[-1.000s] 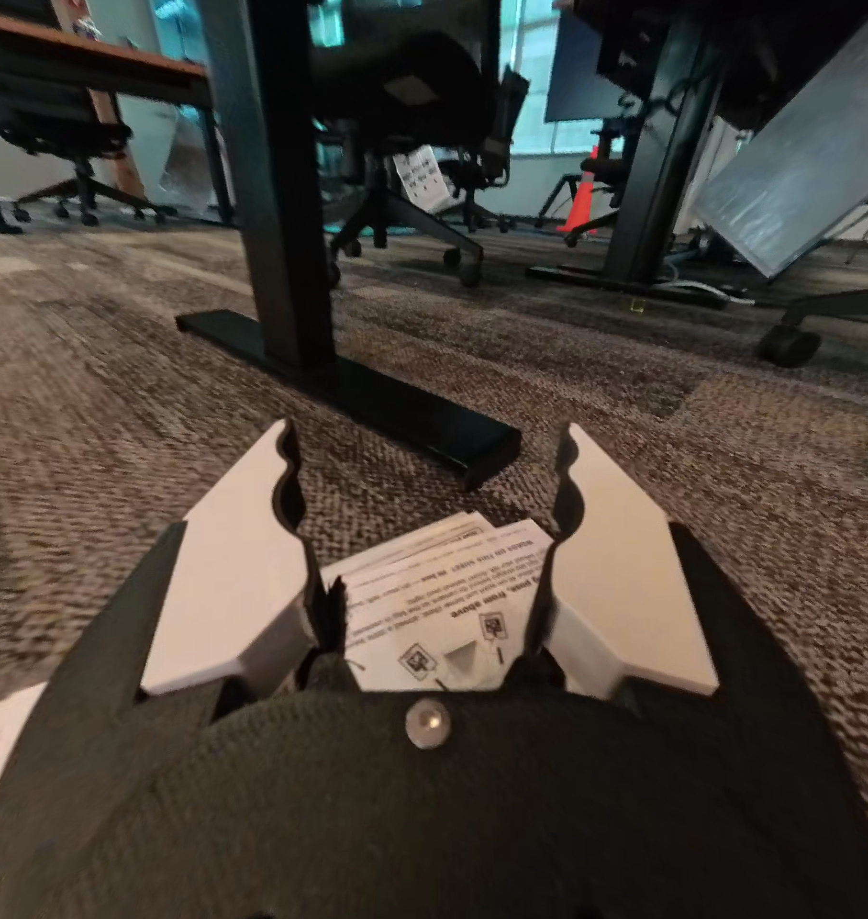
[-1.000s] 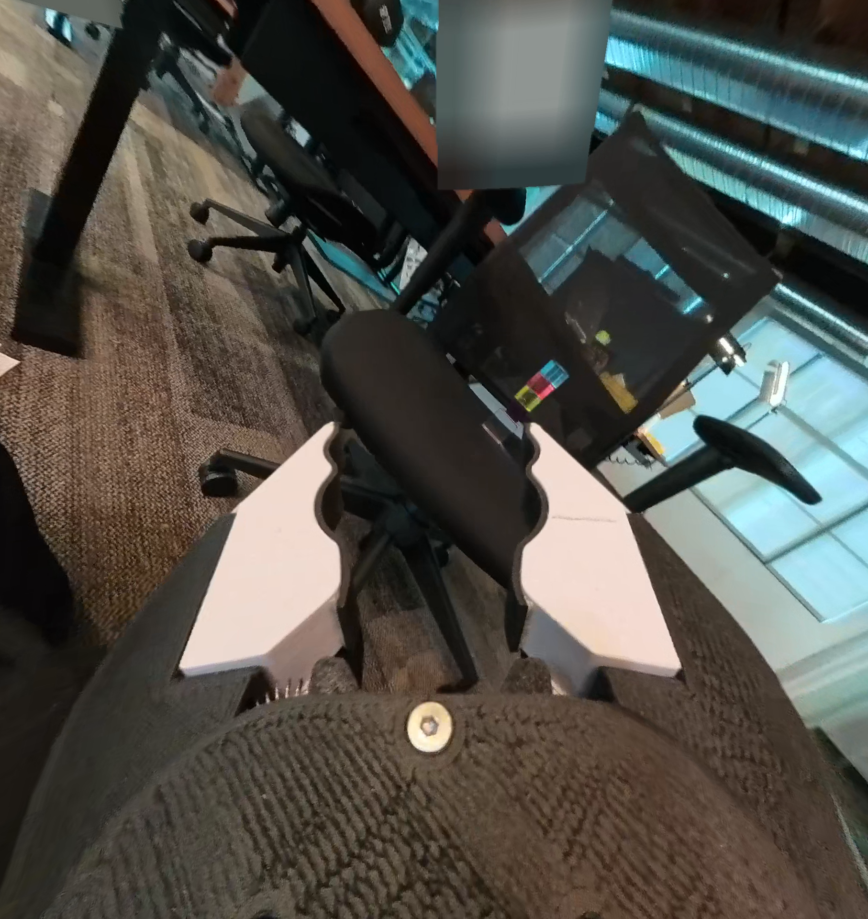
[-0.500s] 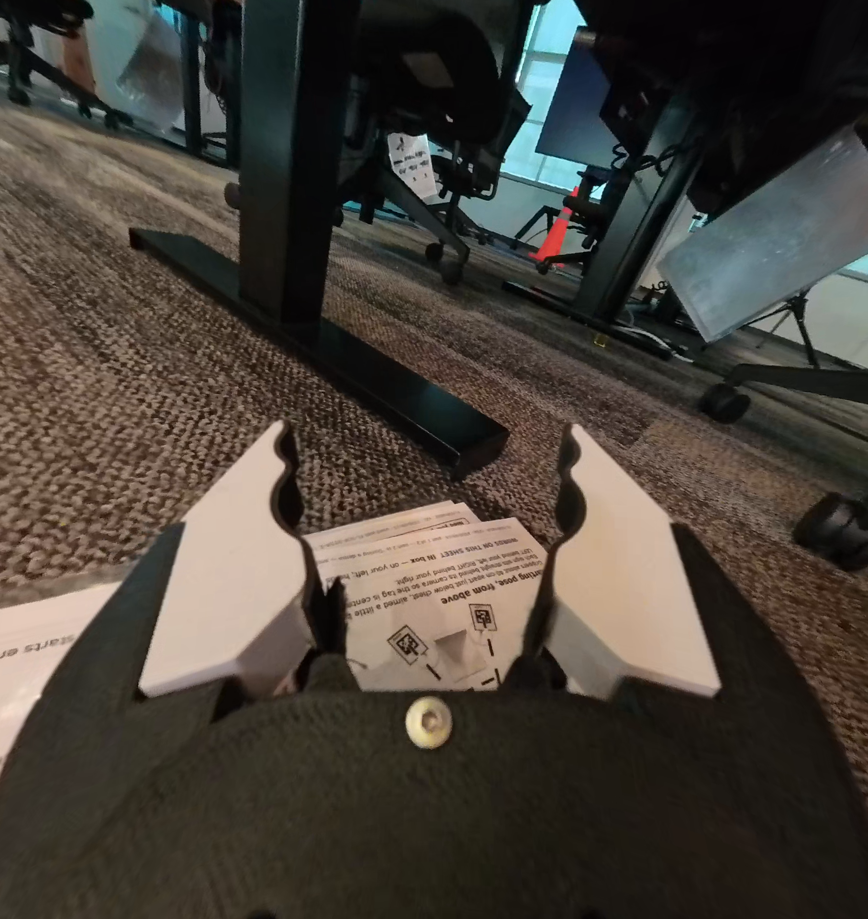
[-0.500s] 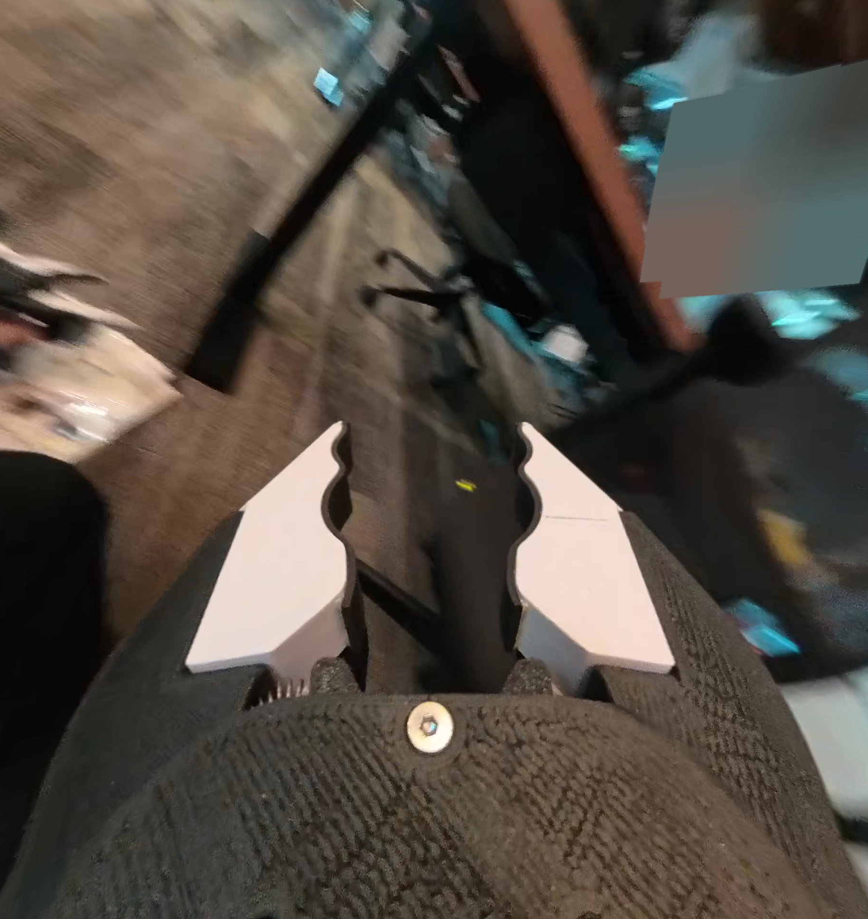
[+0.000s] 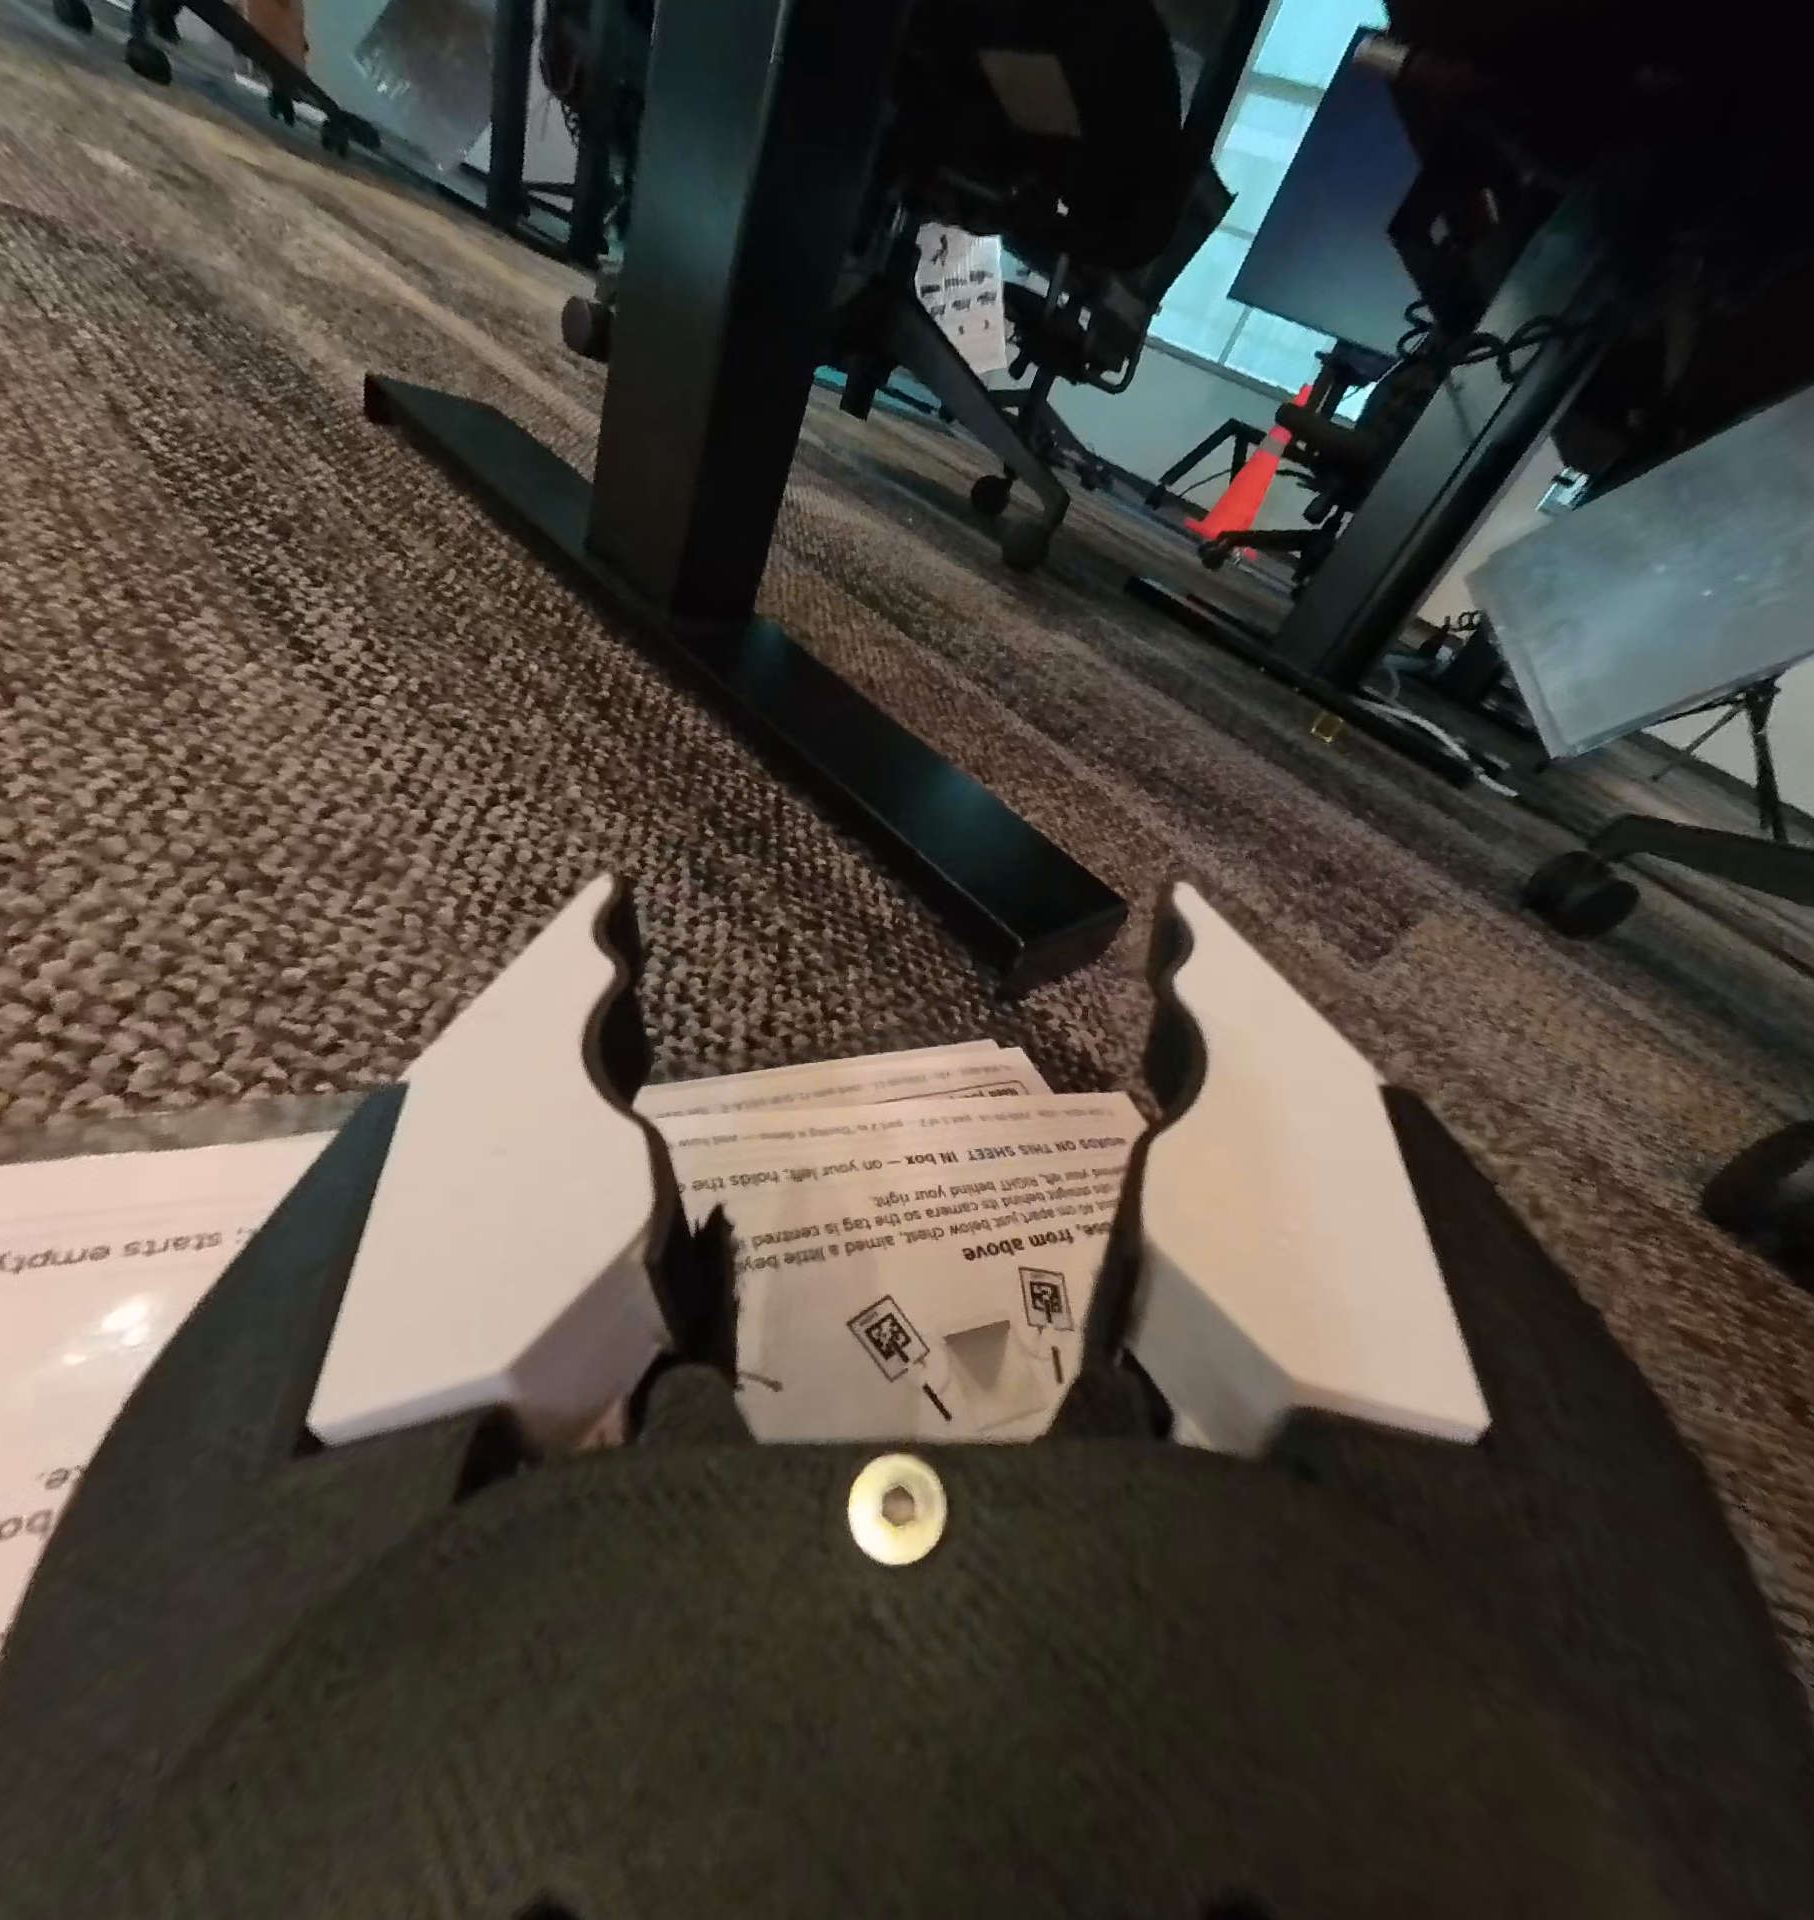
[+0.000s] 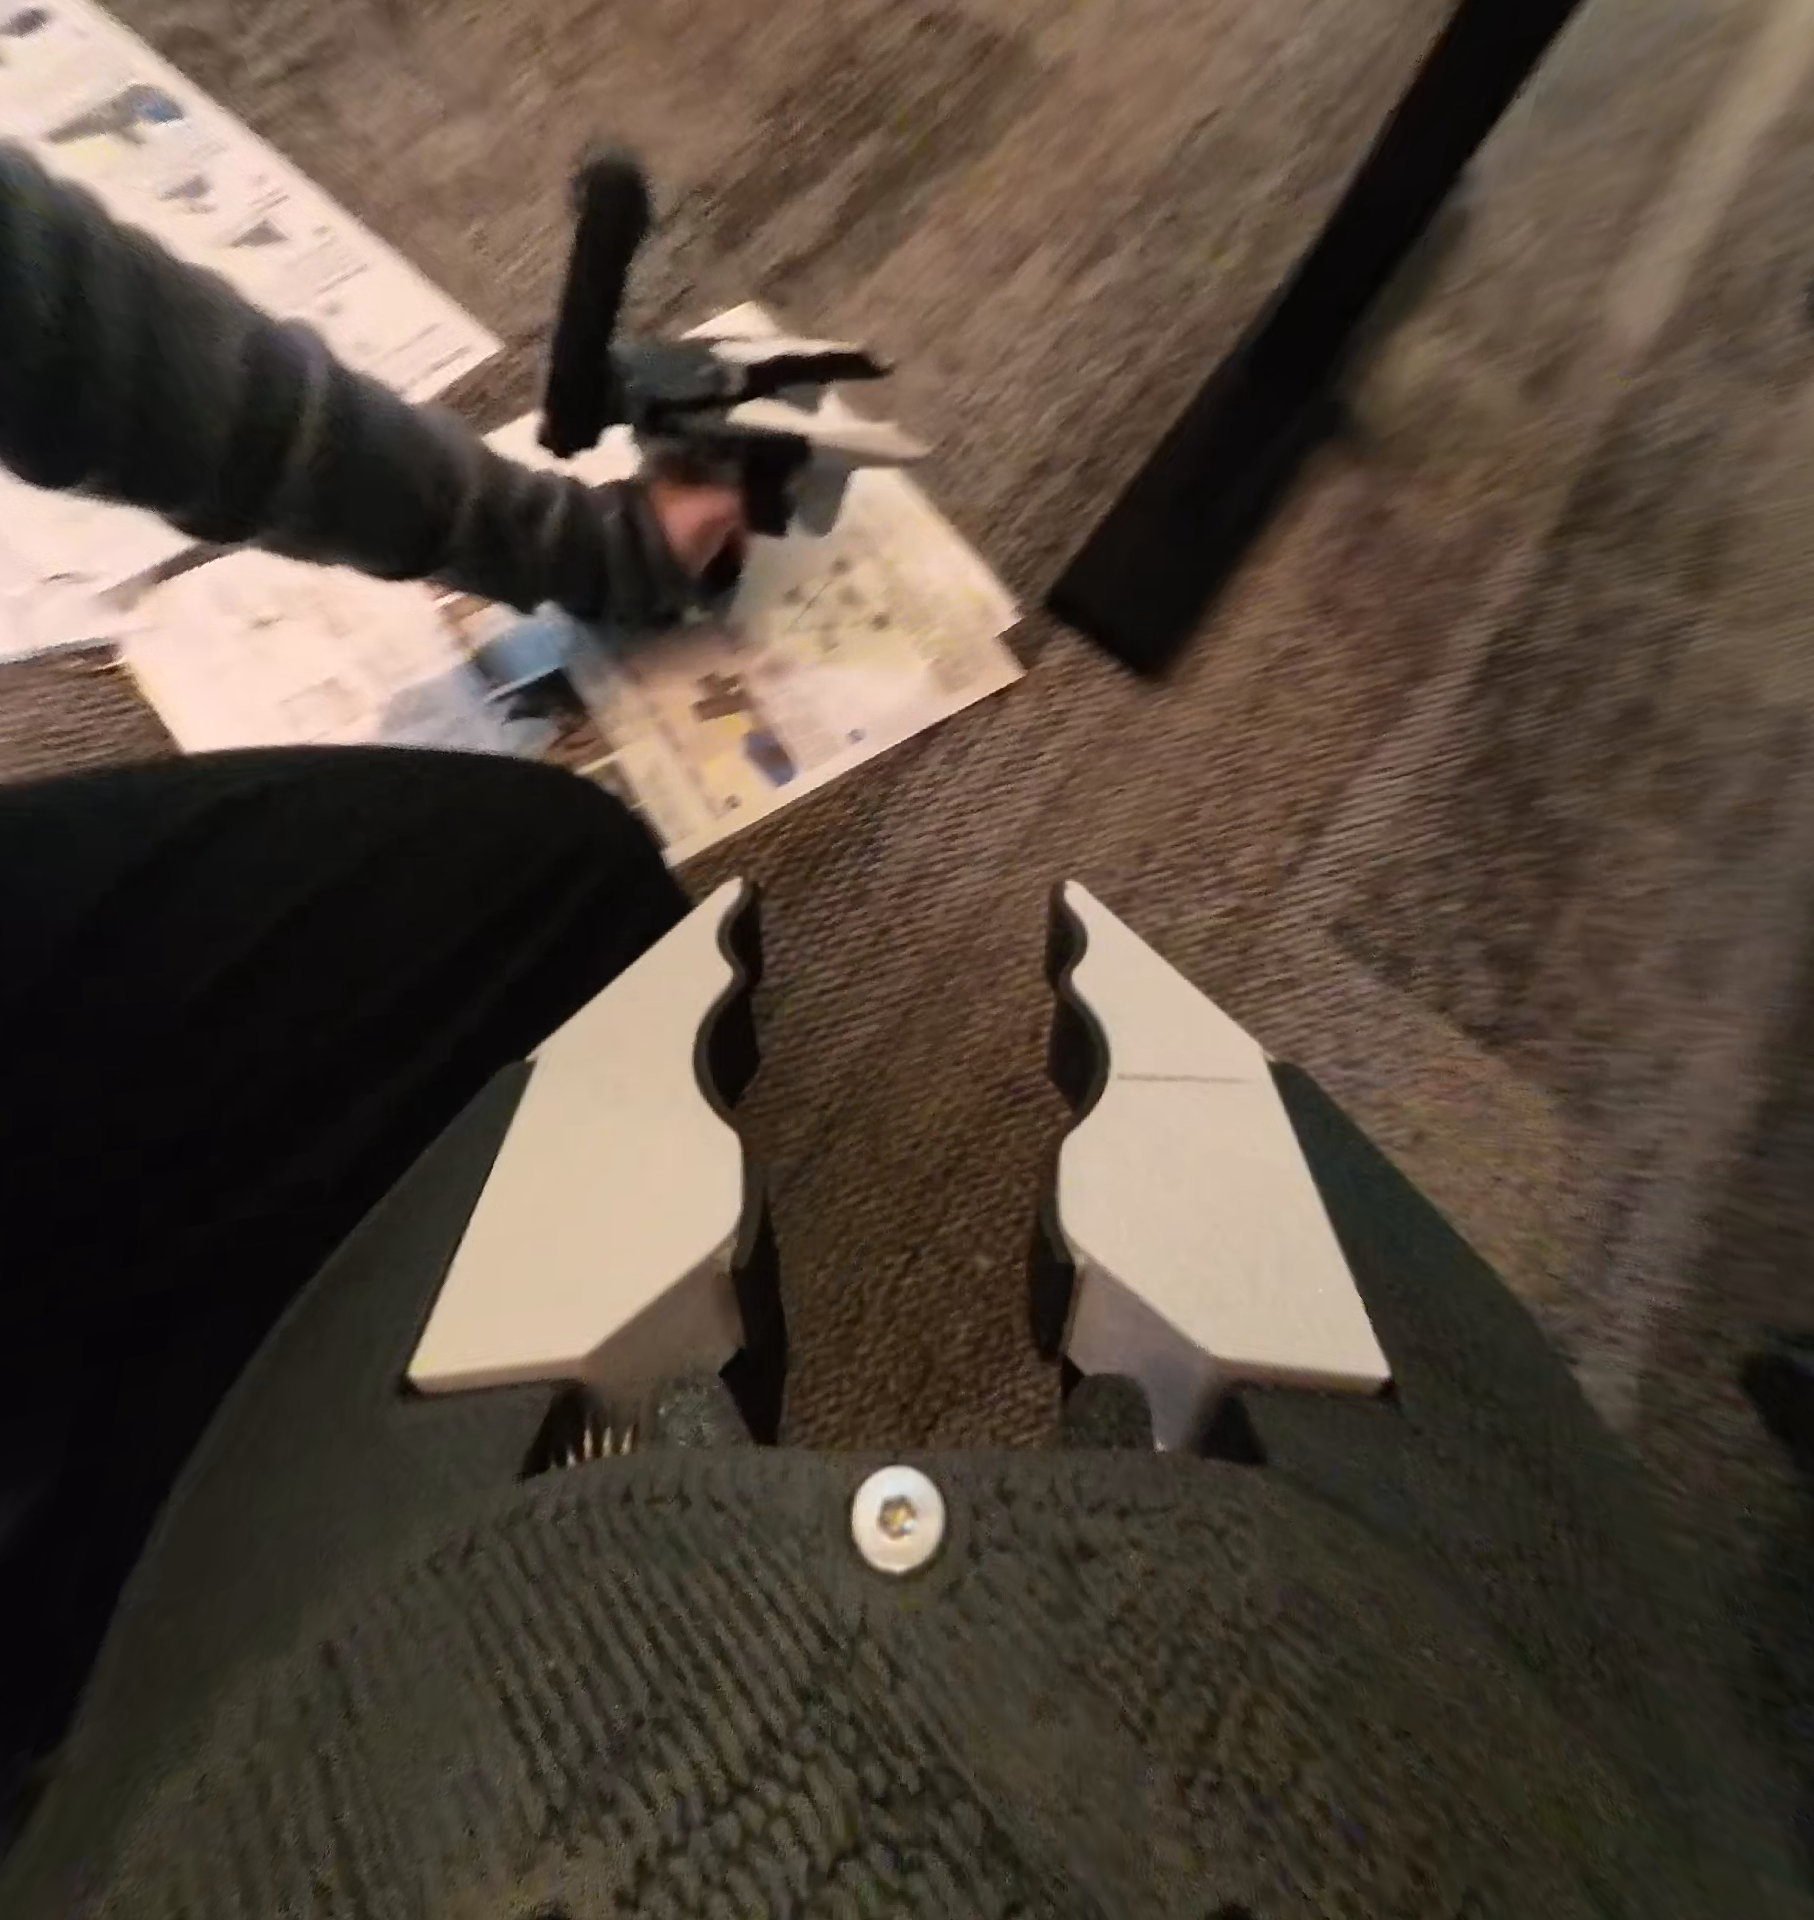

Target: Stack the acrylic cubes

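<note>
My left gripper (image 5: 887,914) sits low over the carpet (image 5: 259,727), jaws spread wide, nothing between the fingers. Just under it lie printed paper sheets (image 5: 882,1174), white w/ black text and small square code marks; another white sheet (image 5: 103,1299) lies to the near left. Ahead, a black desk foot (image 5: 830,769) runs off to the far left, w/ its upright leg (image 5: 705,312) above it. Office chairs (image 5: 1017,260) stand farther back, an orange cone (image 5: 1246,478) at far right.

My right gripper (image 6: 903,914) points down at bare carpet (image 6: 1298,831), jaws part-way apart, nothing gripped. View is blurred. A dark trouser leg (image 6: 207,987) fills the near left. Far left, a sleeved arm (image 6: 259,436) holds the other gripper (image 6: 737,405) above colour-printed sheets (image 6: 830,644). No containers in sight.
</note>
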`<action>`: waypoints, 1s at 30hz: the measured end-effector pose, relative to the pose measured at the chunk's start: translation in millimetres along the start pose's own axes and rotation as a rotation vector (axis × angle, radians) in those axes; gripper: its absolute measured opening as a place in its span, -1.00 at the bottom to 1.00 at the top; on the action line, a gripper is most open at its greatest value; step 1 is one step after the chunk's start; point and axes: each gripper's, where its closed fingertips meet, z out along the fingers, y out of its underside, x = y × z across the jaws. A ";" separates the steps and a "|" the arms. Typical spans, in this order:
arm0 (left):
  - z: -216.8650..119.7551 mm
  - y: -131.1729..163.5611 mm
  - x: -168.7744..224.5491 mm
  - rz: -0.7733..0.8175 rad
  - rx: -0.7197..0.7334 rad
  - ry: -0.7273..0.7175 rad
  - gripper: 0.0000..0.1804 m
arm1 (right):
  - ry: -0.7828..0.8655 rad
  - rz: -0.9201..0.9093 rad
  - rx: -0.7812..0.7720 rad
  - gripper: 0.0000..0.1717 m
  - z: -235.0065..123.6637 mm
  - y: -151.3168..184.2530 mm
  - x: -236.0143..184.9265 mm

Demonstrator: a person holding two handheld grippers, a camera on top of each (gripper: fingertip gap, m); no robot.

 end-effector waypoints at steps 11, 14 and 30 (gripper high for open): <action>27.8 -138.6 187.3 -0.121 0.312 0.166 -0.09 | 0.012 -0.059 0.017 -0.60 5.4 -4.6 52.4; 38.6 -148.8 230.2 -0.168 0.366 0.197 -0.10 | -0.021 -0.035 0.015 -0.62 11.2 -8.0 56.5; 150.5 -80.9 261.3 -0.107 0.242 0.247 -0.14 | 0.145 0.115 0.191 -0.58 45.7 -19.4 123.5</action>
